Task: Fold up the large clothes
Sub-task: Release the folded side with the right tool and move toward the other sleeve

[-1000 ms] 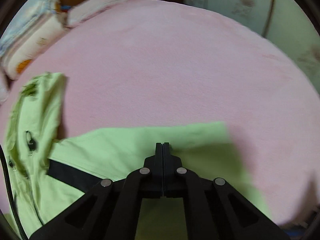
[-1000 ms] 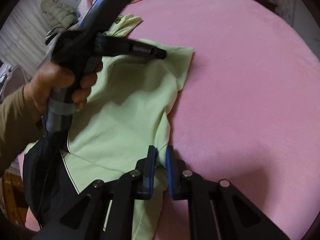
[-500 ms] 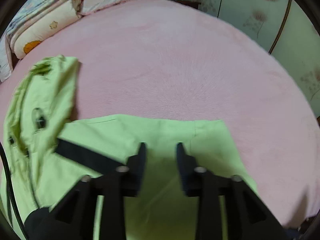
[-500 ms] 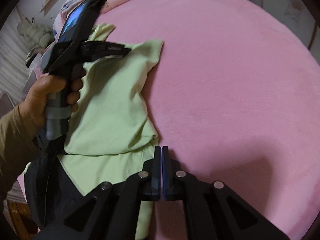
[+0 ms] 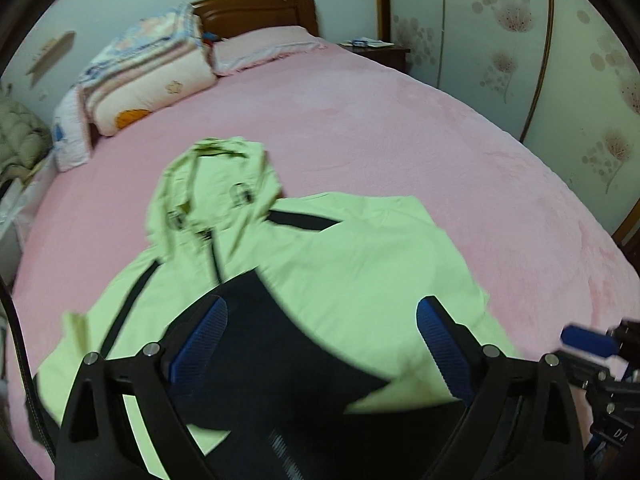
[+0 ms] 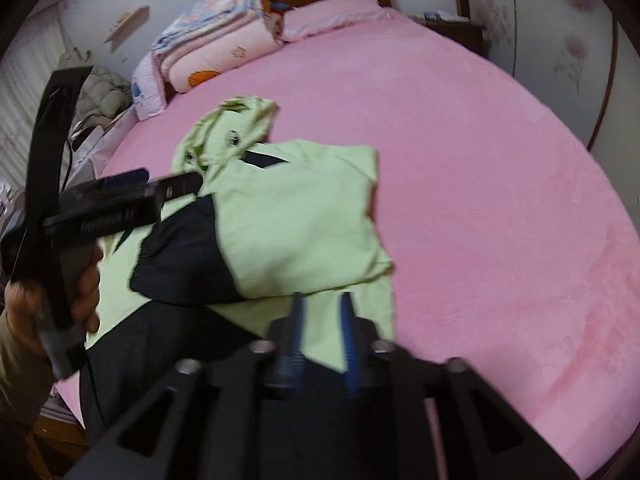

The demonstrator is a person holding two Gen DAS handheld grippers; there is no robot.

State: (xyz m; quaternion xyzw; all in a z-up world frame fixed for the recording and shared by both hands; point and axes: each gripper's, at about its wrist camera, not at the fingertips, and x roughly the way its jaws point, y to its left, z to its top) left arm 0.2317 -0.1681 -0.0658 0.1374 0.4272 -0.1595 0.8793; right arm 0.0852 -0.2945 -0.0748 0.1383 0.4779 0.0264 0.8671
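Lying across the near-left part of the pink plush bedspread [image 5: 400,128], the light-green hooded jacket with black panels [image 5: 360,264] spreads just ahead of and beneath both tools, its hood [image 5: 216,184] pointing away from them toward the headboard. The left gripper [image 5: 322,344] hangs above the jacket's black lower panel with its blue-padded fingers [image 5: 200,336] spread wide and nothing between them; in the right wrist view it [image 6: 172,186] shows off to the left, carried in the person's left hand [image 6: 80,292] above the jacket's left side. The right gripper [image 6: 322,332] sits over the jacket's near green hem with a narrow gap between its blue pads, and cloth shows through that gap, though motion blur hides whether the pads touch it. A green sleeve [image 6: 304,216] is folded across the chest just ahead of the right gripper. Far beyond both tools, a stack of folded patterned quilts [image 5: 148,76] and a pink pillow [image 5: 264,48] rest against the dark wooden headboard [image 5: 256,12].
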